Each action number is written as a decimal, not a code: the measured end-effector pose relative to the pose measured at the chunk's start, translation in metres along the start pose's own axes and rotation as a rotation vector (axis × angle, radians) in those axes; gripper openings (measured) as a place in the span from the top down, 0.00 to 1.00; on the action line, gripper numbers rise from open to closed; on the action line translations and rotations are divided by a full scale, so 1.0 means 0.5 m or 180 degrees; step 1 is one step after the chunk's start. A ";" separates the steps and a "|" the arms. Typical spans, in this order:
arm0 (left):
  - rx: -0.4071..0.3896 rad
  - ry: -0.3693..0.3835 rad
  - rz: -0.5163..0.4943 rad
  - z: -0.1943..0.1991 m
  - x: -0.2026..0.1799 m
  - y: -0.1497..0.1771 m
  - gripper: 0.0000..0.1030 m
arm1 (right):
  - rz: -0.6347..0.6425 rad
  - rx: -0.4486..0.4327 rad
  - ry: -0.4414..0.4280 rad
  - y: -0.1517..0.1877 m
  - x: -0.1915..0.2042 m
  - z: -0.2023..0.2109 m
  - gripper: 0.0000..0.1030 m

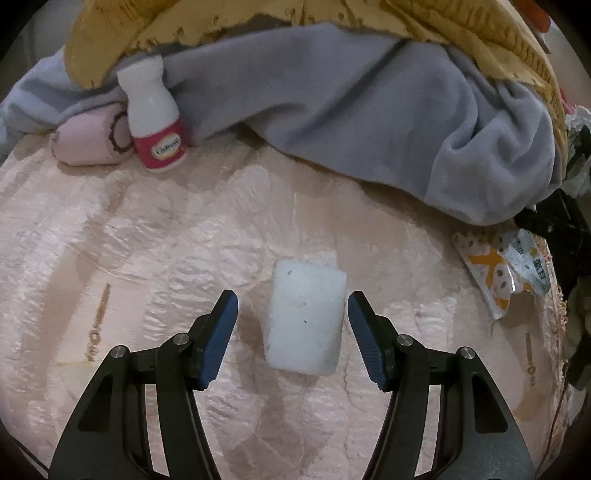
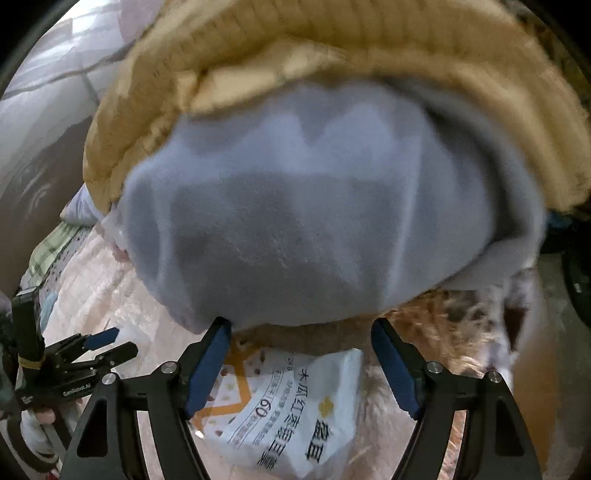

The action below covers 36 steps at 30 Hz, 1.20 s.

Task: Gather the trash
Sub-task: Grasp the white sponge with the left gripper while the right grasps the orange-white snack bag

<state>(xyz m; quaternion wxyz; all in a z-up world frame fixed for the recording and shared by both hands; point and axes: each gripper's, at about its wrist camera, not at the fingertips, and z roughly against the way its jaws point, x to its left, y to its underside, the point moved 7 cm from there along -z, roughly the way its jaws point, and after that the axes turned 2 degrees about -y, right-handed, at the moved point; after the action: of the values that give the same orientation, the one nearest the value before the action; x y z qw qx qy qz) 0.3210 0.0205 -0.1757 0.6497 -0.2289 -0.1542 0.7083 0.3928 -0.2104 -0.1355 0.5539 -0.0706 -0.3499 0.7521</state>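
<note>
A white foam block [image 1: 304, 319] lies on the pink quilted bedspread [image 1: 129, 258], between the open fingers of my left gripper [image 1: 291, 308]; the right finger is close against its edge. A white bottle with a pink label [image 1: 153, 122] stands at the back left. A white and orange snack wrapper [image 1: 498, 269] lies at the right edge. In the right wrist view the same wrapper [image 2: 291, 413] lies just under my open right gripper [image 2: 301, 334], which does not hold it. The left gripper [image 2: 107, 341] shows at the far left there.
A grey fleece blanket [image 1: 351, 122] and a yellow knitted blanket [image 1: 229, 18] are piled along the back; both fill the right wrist view [image 2: 314, 221]. A pink rolled cloth [image 1: 88, 144] lies beside the bottle. Dark clutter [image 1: 569, 229] sits past the bed's right edge.
</note>
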 end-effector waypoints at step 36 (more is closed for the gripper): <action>0.0004 0.0311 -0.0046 -0.012 -0.031 0.016 0.66 | 0.0908 0.0559 -0.0118 0.114 0.093 -0.022 0.48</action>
<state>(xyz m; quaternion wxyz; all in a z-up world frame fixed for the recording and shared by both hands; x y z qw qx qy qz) 0.3183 0.0039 -0.1832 0.6617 -0.2617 -0.1234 0.6917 0.3360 -0.1724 -0.1650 0.4391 -0.0570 -0.2795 0.8520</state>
